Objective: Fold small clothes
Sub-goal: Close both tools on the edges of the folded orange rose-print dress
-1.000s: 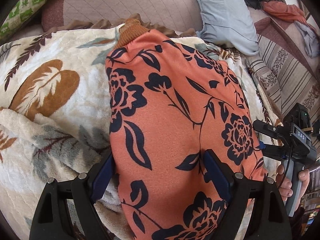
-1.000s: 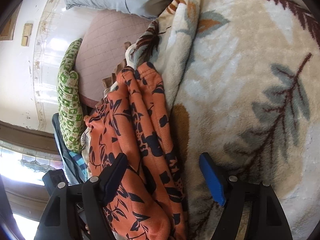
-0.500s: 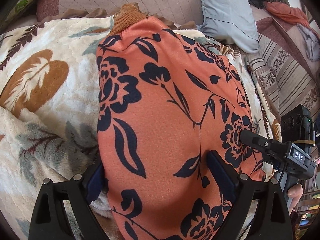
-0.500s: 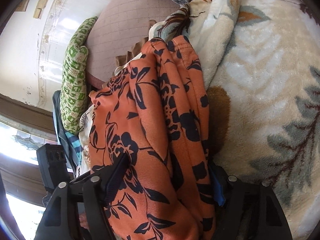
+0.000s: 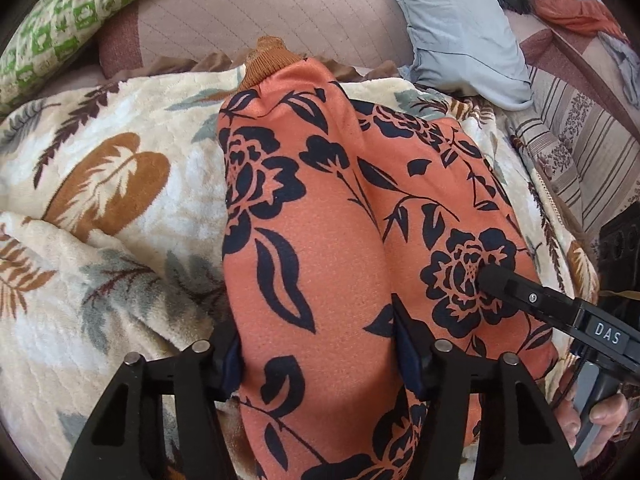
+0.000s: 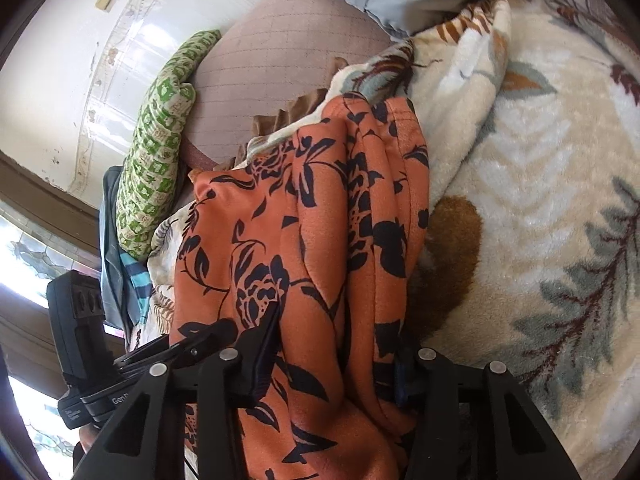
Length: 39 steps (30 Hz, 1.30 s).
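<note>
An orange garment with a dark floral print (image 5: 320, 216) lies lengthwise on a cream leaf-patterned blanket (image 5: 112, 208), its ribbed brown cuff (image 5: 268, 60) at the far end. My left gripper (image 5: 318, 344) is closed on the near end of the garment, the cloth bulging between its jaws. My right gripper (image 6: 336, 344) is closed on the bunched orange garment (image 6: 304, 232) too. The right gripper also shows in the left wrist view (image 5: 532, 304), at the garment's right edge. The left gripper's body shows at the left in the right wrist view (image 6: 80, 320).
A pinkish quilted cushion (image 5: 260, 12), a green patterned pillow (image 5: 72, 12) and a grey-blue pillow (image 5: 460, 20) lie beyond the blanket. A striped cover (image 5: 580, 152) with loose clothes (image 5: 572, 12) is at the right. A white wall (image 6: 80, 60) stands behind.
Both grippers have closed in on the garment: the jaws were wide apart and now pinch the cloth. The right gripper moved in over the garment's right edge.
</note>
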Tool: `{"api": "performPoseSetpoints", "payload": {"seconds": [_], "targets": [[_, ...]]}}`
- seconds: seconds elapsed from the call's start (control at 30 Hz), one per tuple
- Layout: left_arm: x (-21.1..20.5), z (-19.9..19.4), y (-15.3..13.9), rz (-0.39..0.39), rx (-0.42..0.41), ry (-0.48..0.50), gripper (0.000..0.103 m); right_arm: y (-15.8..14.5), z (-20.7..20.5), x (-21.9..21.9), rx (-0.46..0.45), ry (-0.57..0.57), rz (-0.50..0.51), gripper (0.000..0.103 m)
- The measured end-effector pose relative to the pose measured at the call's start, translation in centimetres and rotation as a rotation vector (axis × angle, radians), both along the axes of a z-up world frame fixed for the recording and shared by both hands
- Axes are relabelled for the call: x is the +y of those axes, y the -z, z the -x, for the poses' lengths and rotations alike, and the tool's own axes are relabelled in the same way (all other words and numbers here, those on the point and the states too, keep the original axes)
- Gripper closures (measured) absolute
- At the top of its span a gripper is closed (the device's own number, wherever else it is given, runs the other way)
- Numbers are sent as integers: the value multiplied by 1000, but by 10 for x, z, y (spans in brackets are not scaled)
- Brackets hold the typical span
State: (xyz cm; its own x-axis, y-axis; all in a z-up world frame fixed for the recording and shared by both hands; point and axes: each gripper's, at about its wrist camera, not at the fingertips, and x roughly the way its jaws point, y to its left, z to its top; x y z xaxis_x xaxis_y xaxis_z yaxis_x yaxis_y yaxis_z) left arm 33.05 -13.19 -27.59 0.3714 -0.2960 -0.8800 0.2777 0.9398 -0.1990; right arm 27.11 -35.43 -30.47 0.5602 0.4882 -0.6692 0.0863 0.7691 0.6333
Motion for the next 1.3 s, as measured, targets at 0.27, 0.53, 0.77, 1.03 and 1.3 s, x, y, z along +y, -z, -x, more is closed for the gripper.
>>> {"api": "performPoseSetpoints", "payload": {"seconds": [0.27,0.53,0.77,1.03,1.3], "targets": [[5,23,-27,-74,-78,-58,45,-19,8,11,-58,-26,7,59],[30,49,-61,-126,-169,-121,45,-46,20,43,-142,-83,1,59],[67,75,-90,-166,-231,-181,45,-68,32,81,-224,-140,-25,59],[102,101,-109,-211,-276,-244,45,-83,49,127,-291,-224,-47,59],[130,127,-118,-231,-300,-292,45,-92,69,161,-336,-283,-55,59]]}}
